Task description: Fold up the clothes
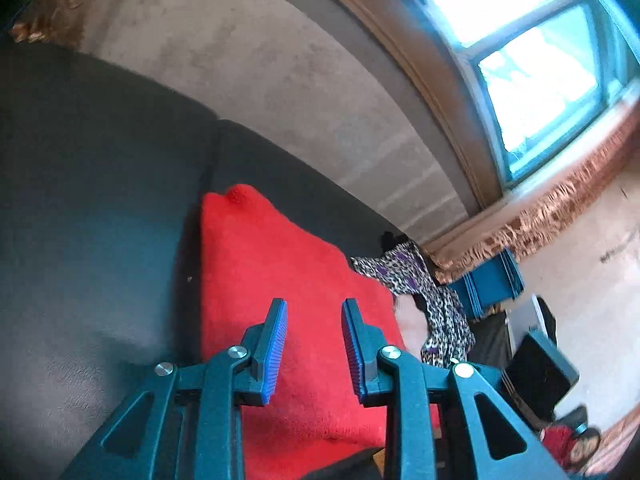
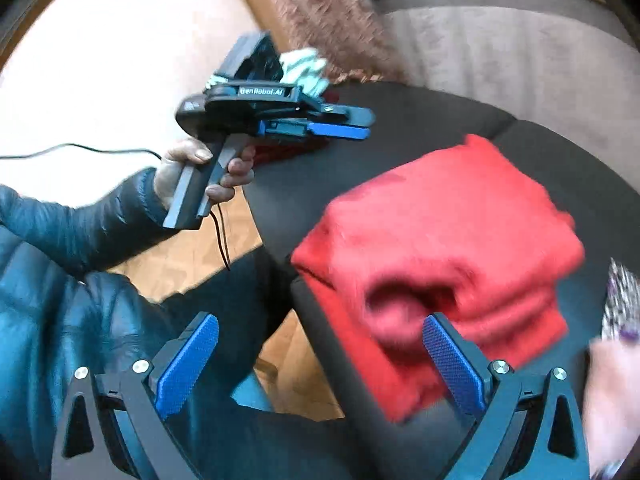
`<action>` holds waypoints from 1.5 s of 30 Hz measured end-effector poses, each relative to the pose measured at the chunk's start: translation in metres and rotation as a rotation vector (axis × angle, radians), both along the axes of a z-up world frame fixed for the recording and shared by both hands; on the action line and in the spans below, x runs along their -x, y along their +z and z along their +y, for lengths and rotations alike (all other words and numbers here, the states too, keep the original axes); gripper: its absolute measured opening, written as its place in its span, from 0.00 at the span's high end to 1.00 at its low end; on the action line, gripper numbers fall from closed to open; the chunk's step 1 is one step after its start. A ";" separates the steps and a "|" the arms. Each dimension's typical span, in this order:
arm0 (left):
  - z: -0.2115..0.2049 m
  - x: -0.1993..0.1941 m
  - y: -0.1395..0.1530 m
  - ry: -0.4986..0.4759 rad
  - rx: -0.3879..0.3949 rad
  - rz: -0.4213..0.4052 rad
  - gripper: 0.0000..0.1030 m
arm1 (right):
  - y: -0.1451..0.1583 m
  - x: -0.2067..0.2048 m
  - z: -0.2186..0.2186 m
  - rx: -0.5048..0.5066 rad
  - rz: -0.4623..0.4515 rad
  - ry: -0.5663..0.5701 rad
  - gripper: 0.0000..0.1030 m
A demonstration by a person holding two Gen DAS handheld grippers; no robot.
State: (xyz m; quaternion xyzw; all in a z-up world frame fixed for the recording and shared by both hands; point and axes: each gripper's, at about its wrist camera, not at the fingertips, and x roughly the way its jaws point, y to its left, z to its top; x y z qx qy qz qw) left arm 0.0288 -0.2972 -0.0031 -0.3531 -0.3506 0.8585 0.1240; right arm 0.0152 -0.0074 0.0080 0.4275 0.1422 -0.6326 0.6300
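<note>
A folded red fleece garment [image 1: 288,280] lies on the dark grey sofa seat [image 1: 92,200]. My left gripper [image 1: 315,306] hovers above its near part, jaws apart with nothing between the blue pads. In the right wrist view the same red garment [image 2: 448,240] sits folded in layers on the sofa [image 2: 400,128]. My right gripper [image 2: 320,320] hangs wide open over the garment's near edge and holds nothing. A hand [image 2: 188,168] in a dark puffy sleeve holds the left gripper [image 2: 360,124] to the upper left, clear of the garment.
A leopard-patterned garment with purple spots [image 1: 420,292] and a pink cloth [image 1: 412,324] lie to the right of the red one. A blue stack [image 1: 488,284] stands beyond them. A pale green cloth [image 2: 304,70] lies at the sofa's far end. The seat's front edge drops to a wooden floor [image 2: 192,256].
</note>
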 end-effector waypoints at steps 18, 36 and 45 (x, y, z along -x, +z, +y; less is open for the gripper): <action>0.056 0.080 -0.058 -0.298 0.185 -0.024 0.75 | -0.052 0.049 0.025 0.380 -0.782 -0.027 0.00; -0.003 -0.028 -0.025 -0.235 0.148 0.117 0.71 | -0.038 0.064 0.050 0.393 -0.522 -0.642 0.10; 0.052 -0.081 -0.040 -0.485 0.515 0.119 0.66 | -0.067 0.073 0.026 0.430 -0.652 -0.719 0.10</action>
